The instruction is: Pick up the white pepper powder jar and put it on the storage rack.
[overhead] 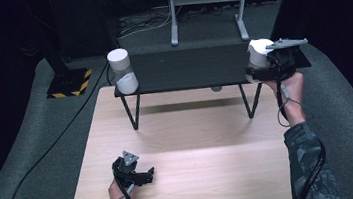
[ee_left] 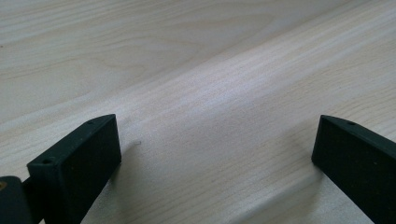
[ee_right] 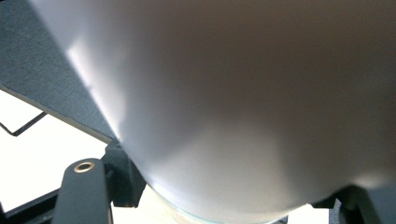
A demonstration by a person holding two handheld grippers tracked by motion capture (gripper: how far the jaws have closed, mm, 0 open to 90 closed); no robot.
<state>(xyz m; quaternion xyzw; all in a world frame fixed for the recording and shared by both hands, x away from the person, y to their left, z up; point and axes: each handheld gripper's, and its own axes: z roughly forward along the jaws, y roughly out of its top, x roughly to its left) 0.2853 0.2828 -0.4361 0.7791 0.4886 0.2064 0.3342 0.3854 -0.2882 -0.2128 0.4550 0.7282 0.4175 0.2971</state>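
Observation:
A white cup is held at the right end of the black shelf, with my right gripper shut on it. In the right gripper view the cup's pale wall looms close and tilted between the jaws, above the shelf's dark surface. A second white cup stack stands on the shelf's left end. My left gripper rests low on the wooden table near its front left, open. Its black fingers stand wide apart over bare wood.
The shelf stands on thin black legs at the back of the table. Grey carpet surrounds the table. A black cable trails over the floor at left, and a metal stand rises behind the shelf.

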